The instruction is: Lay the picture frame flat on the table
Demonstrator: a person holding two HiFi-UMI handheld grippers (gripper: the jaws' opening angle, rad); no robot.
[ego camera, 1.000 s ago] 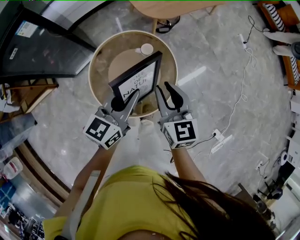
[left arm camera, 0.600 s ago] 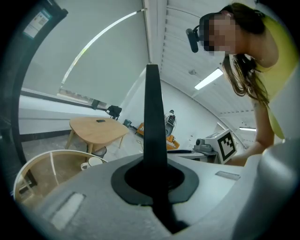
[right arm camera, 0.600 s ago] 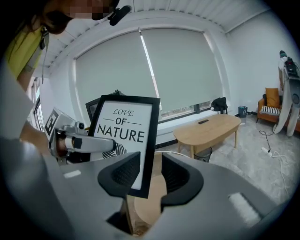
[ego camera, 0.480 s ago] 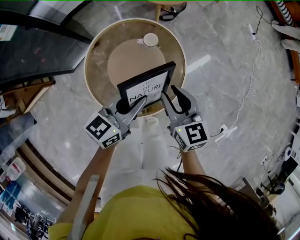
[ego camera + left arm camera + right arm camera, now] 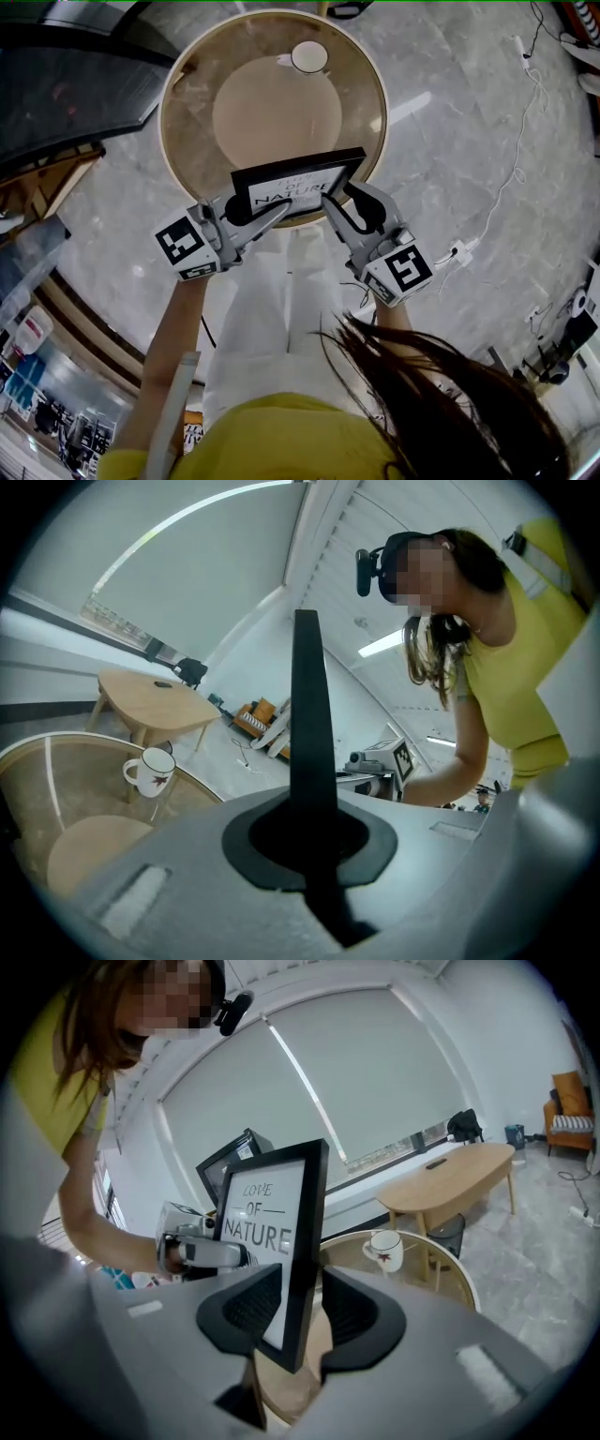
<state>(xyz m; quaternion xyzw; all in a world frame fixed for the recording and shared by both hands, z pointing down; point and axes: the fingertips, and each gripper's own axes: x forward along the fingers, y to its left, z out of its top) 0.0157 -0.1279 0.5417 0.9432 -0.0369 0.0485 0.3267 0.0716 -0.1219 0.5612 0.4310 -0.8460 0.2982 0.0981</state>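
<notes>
Left tool (image 5: pixel 270 212) on black rectangular frame (image 5: pixel 298 187)

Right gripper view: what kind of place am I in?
Probably an office lounge or showroom: wide roller blinds, a wooden table beneath them, and an orange armchair on pale stone-look flooring.

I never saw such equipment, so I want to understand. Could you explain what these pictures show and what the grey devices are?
There is no robot: a person holds a two-jaw gripper in each hand. The view from above comes from a camera on the person's head; the other two come from cameras on the grippers. Below stands a round glass table with a mug on it. The left gripper is clamped on the picture frame, tilted over the table's near edge. The right gripper has the frame's edge between its jaws, which are closing but do not press it yet.
</notes>
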